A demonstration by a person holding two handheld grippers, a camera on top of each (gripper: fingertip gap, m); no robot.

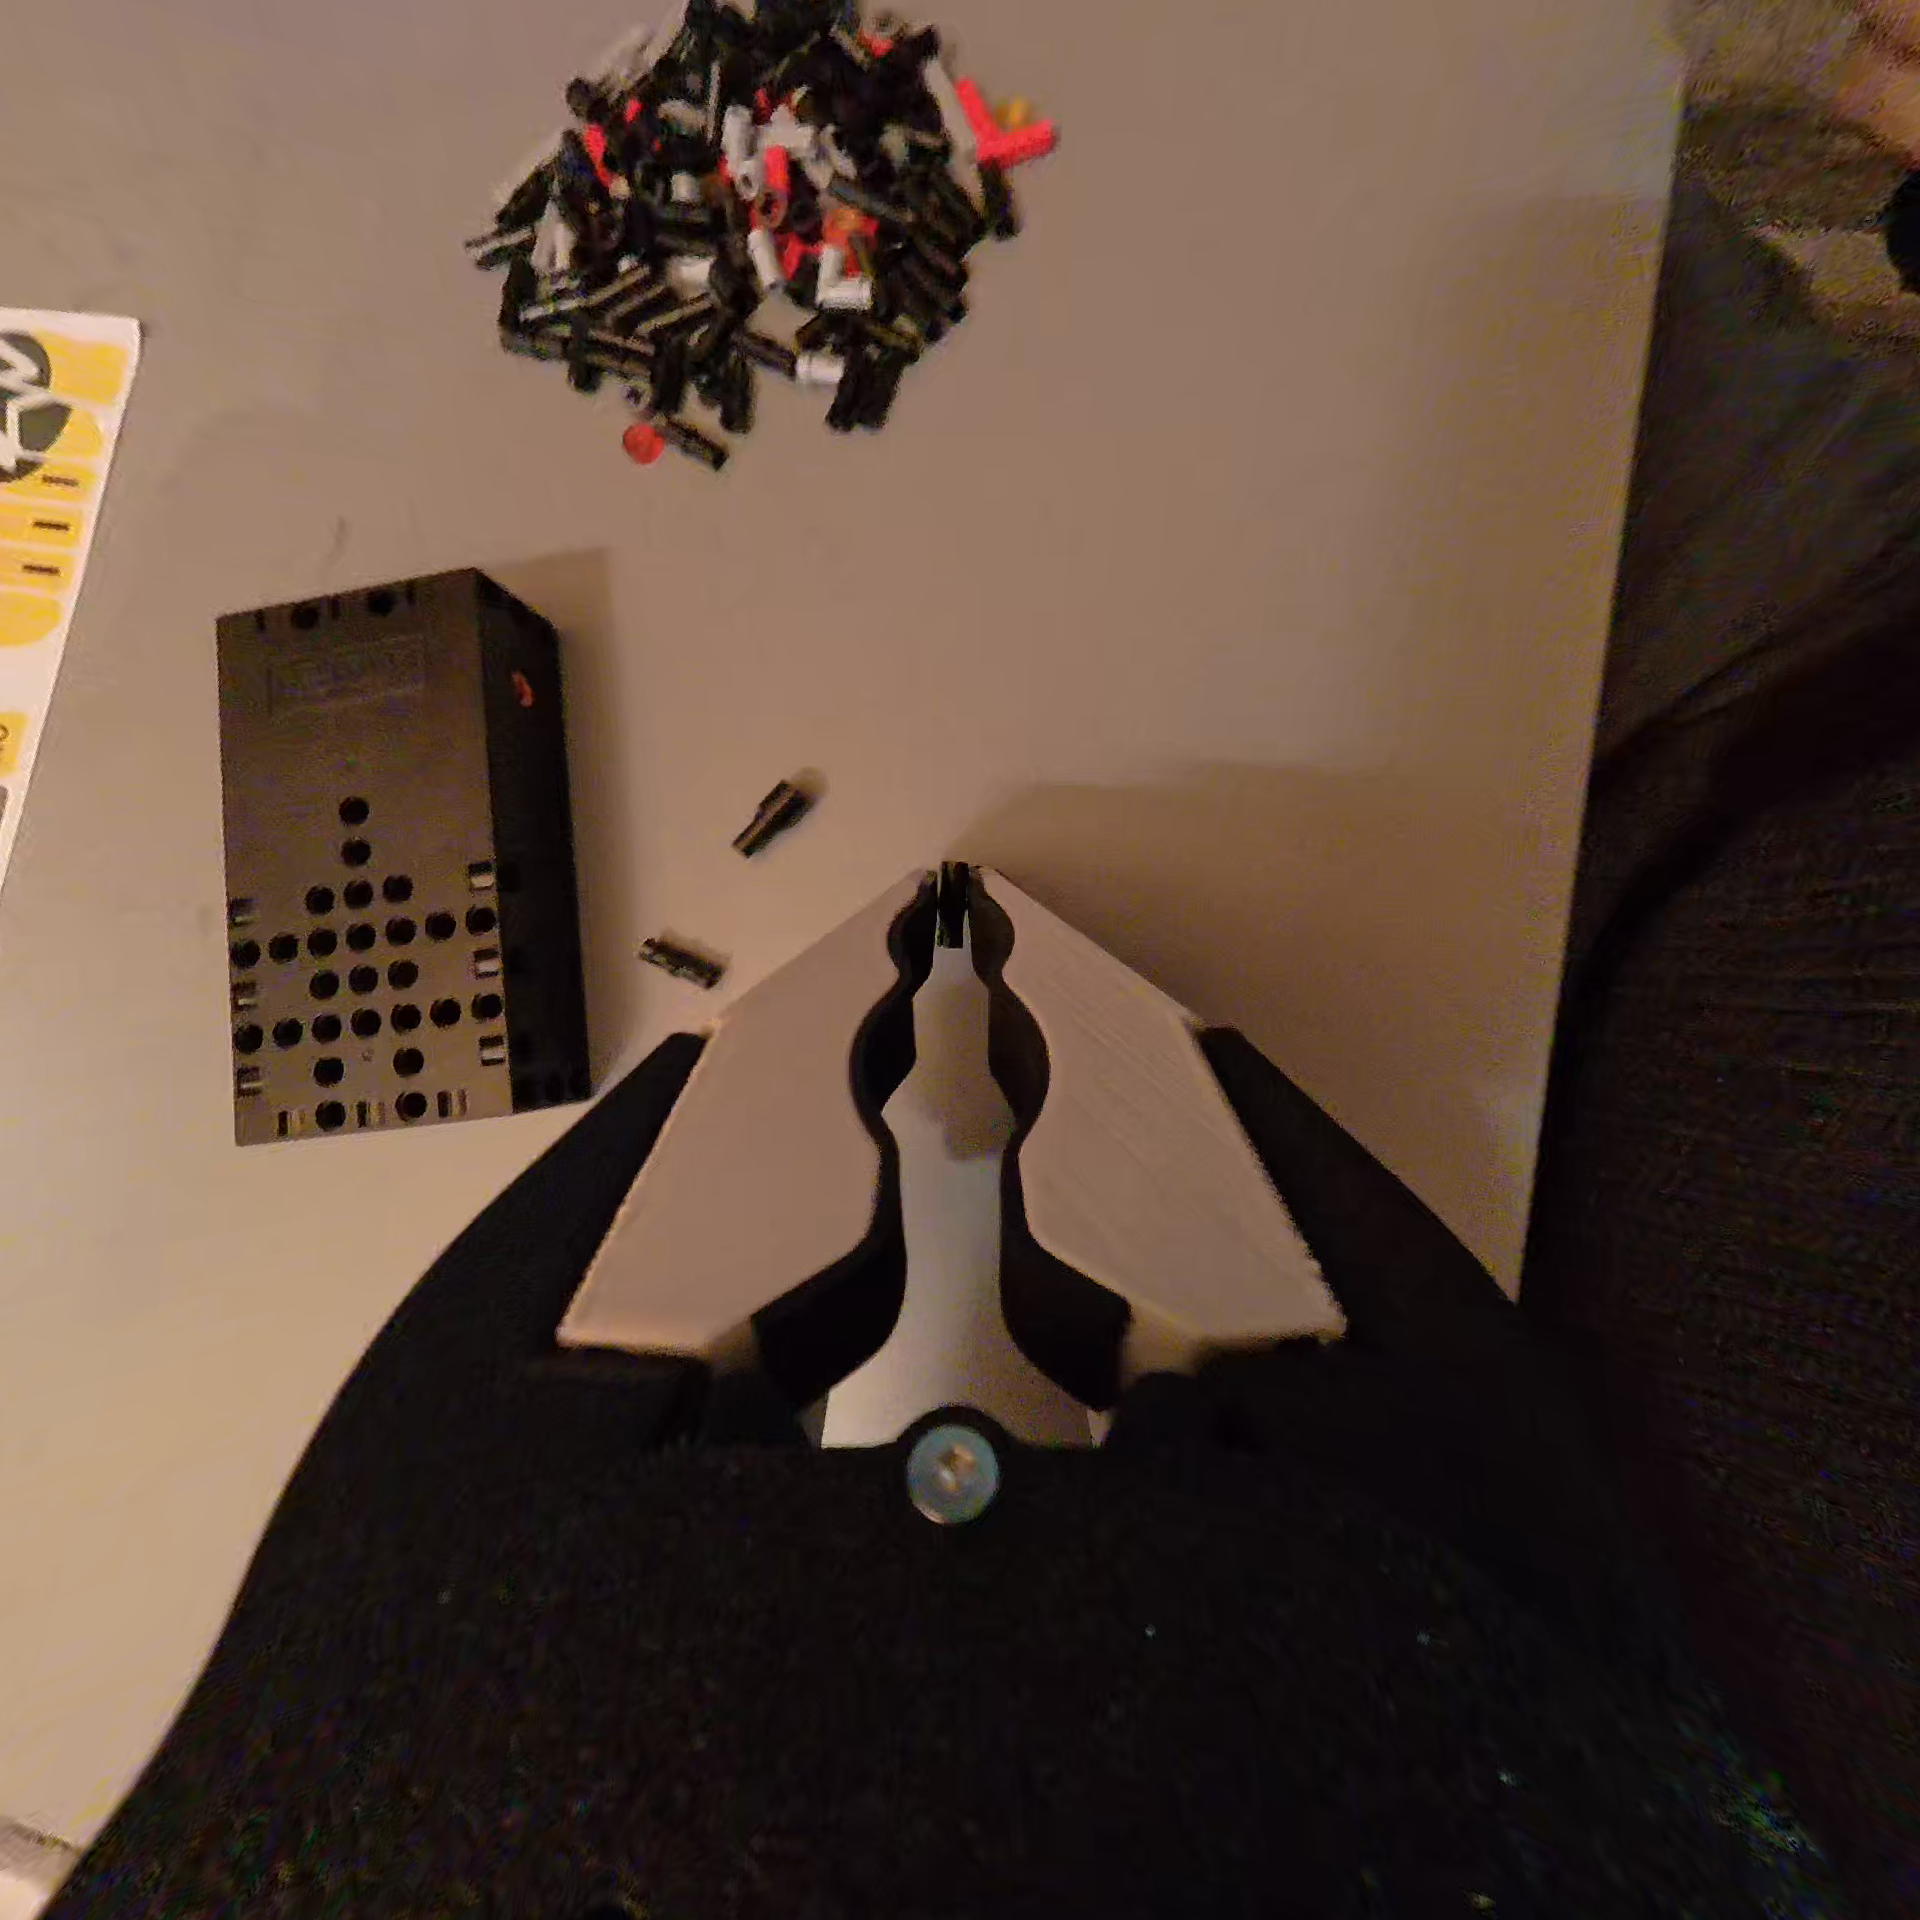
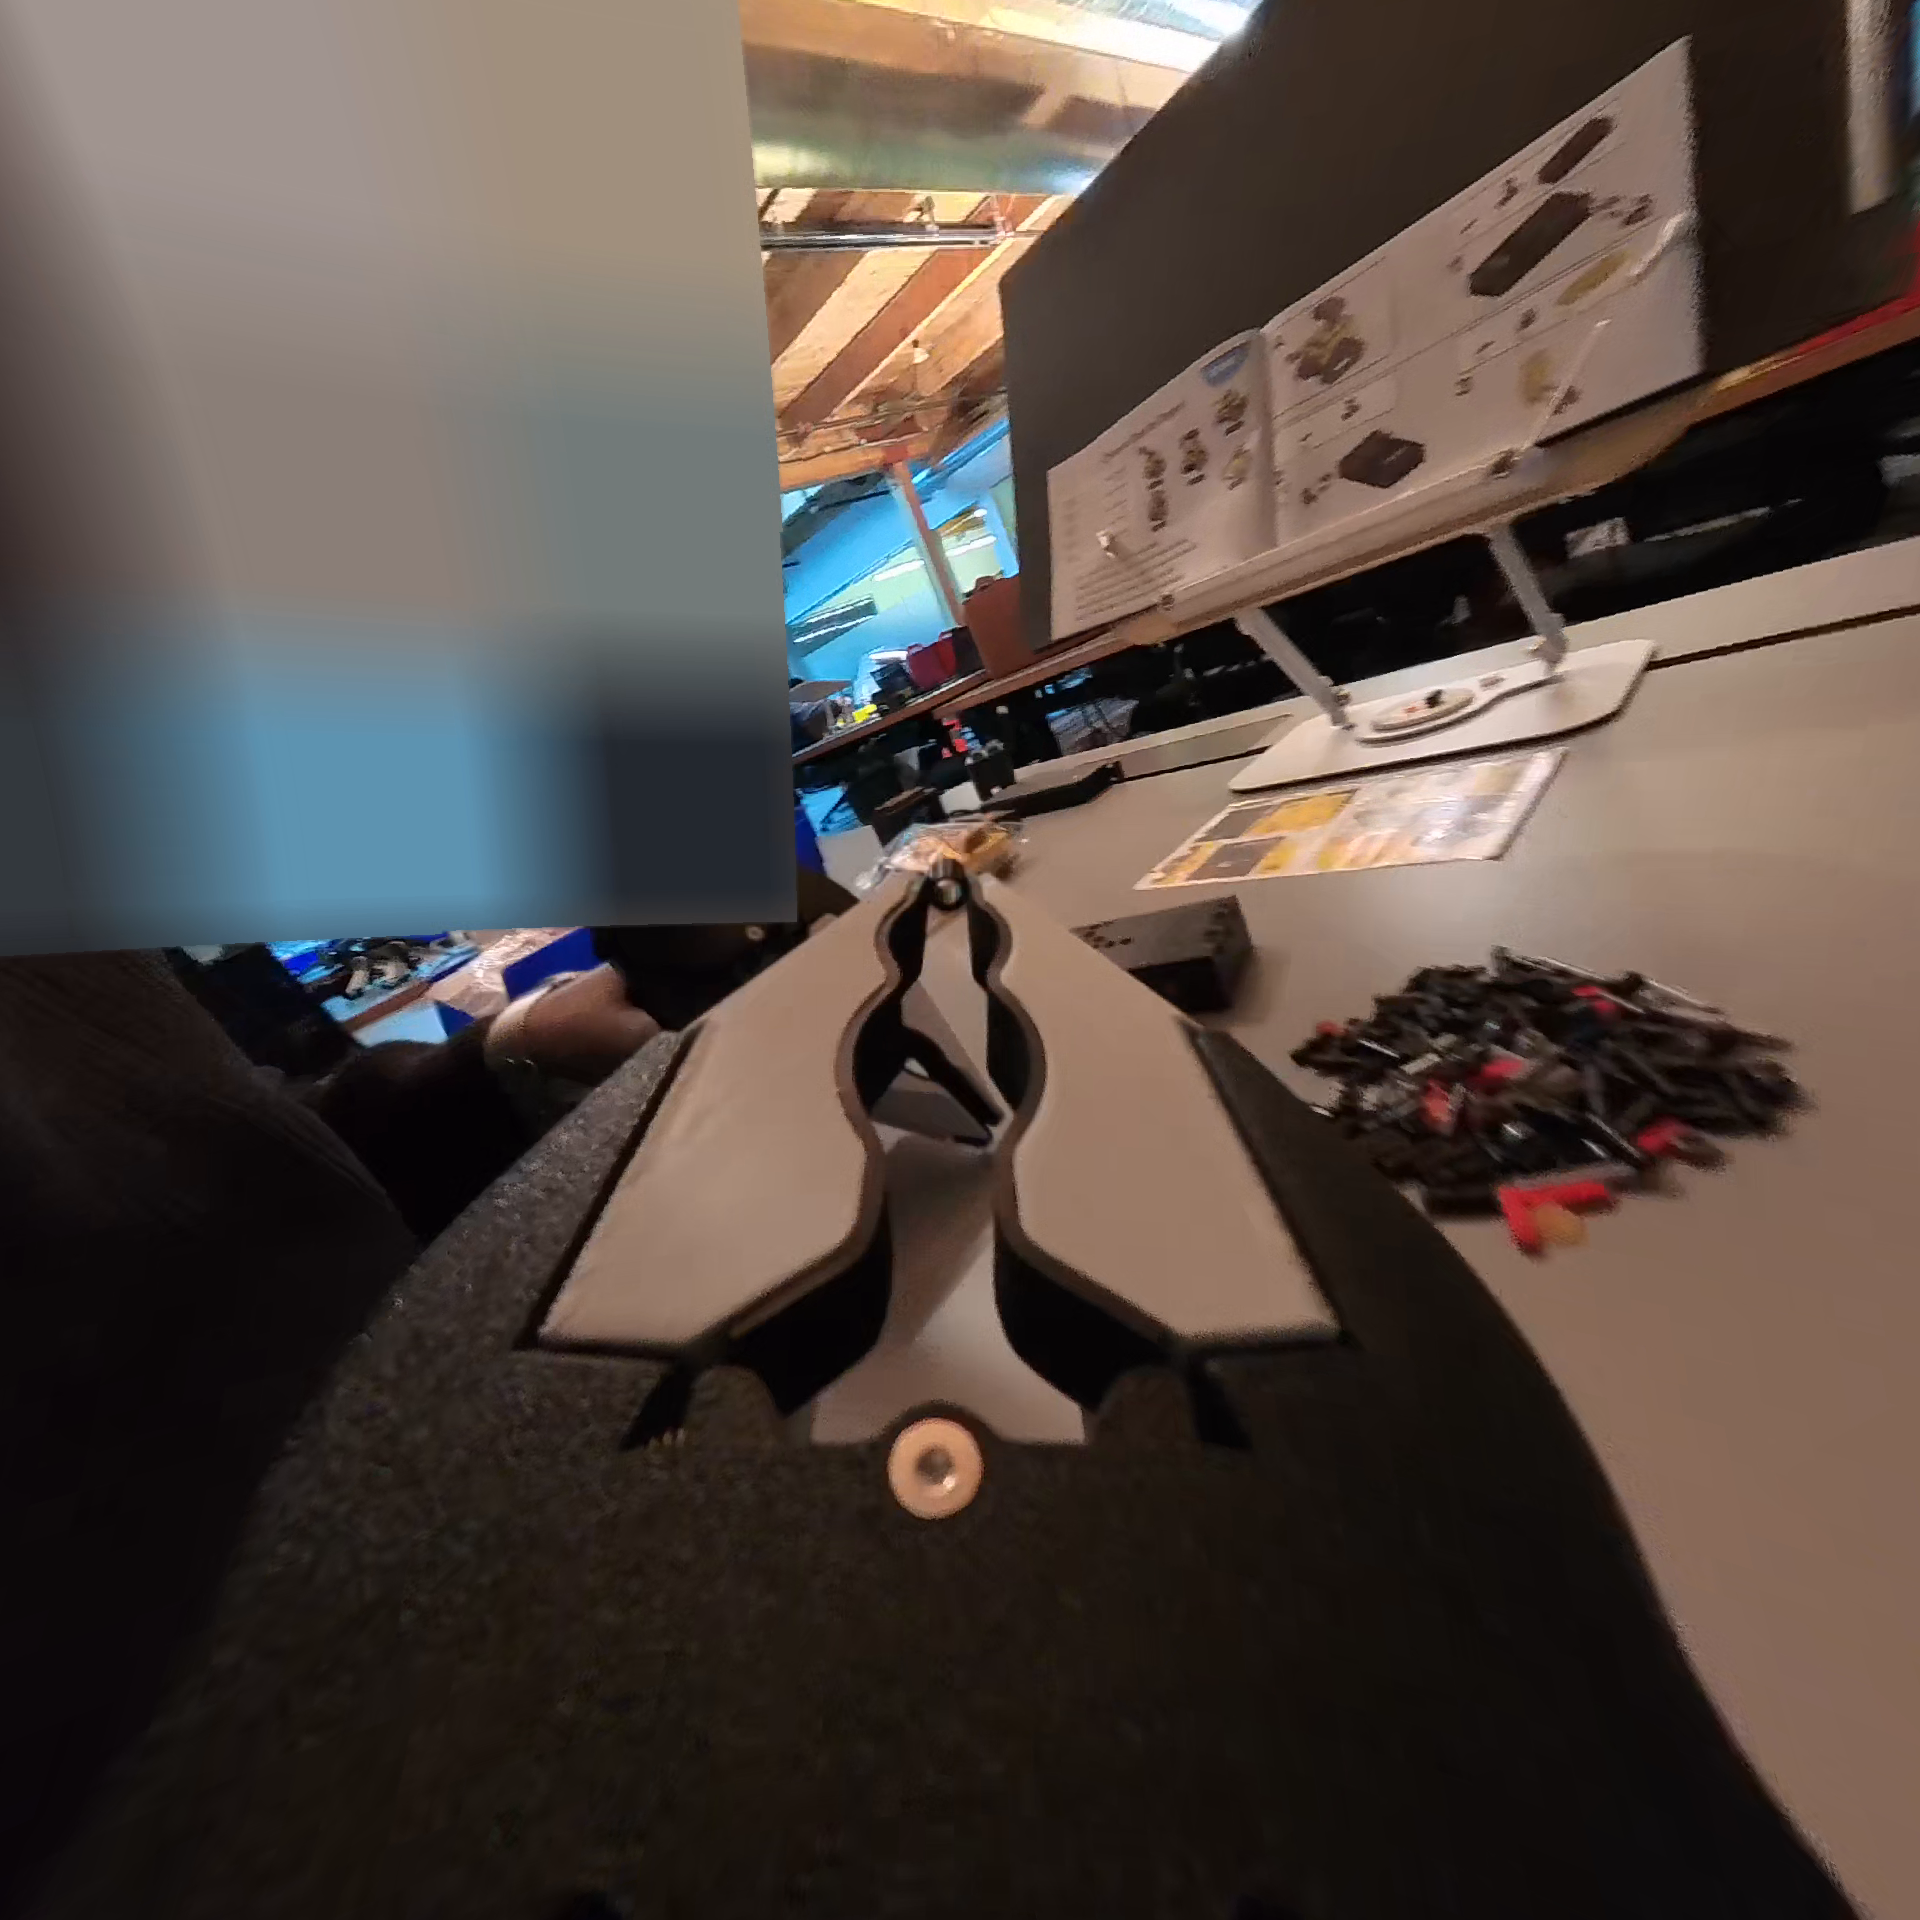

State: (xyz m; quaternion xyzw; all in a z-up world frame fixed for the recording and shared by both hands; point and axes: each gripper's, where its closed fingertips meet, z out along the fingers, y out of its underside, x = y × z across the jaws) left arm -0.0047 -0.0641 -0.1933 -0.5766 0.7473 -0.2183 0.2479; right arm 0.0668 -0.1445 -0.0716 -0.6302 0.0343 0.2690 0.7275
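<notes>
My left gripper point(image 1: 952, 902) is shut on a small black pin point(image 1: 952, 914), held upright between the fingertips above the grey table point(image 1: 1247, 540). Two loose black pins point(image 1: 777, 814) point(image 1: 681, 958) lie just left of the tips, beside a black box with round holes point(image 1: 395, 862). A pile of black, red and grey pins point(image 1: 748, 208) lies farther ahead. My right gripper point(image 2: 945, 891) is shut on a small black pin point(image 2: 947, 891), seen end-on and held in the air. The box point(image 2: 1174, 951) and the pile point(image 2: 1548, 1081) are to its right.
A yellow sticker sheet point(image 1: 52, 520) lies at the left table edge and also shows in the right wrist view point(image 2: 1351, 821). An open instruction booklet point(image 2: 1382, 343) rests on a white stand point(image 2: 1455, 707). The table's edge point(image 1: 1600, 727) runs along the right. A person's dark sleeve point(image 2: 395, 1101) is at the left.
</notes>
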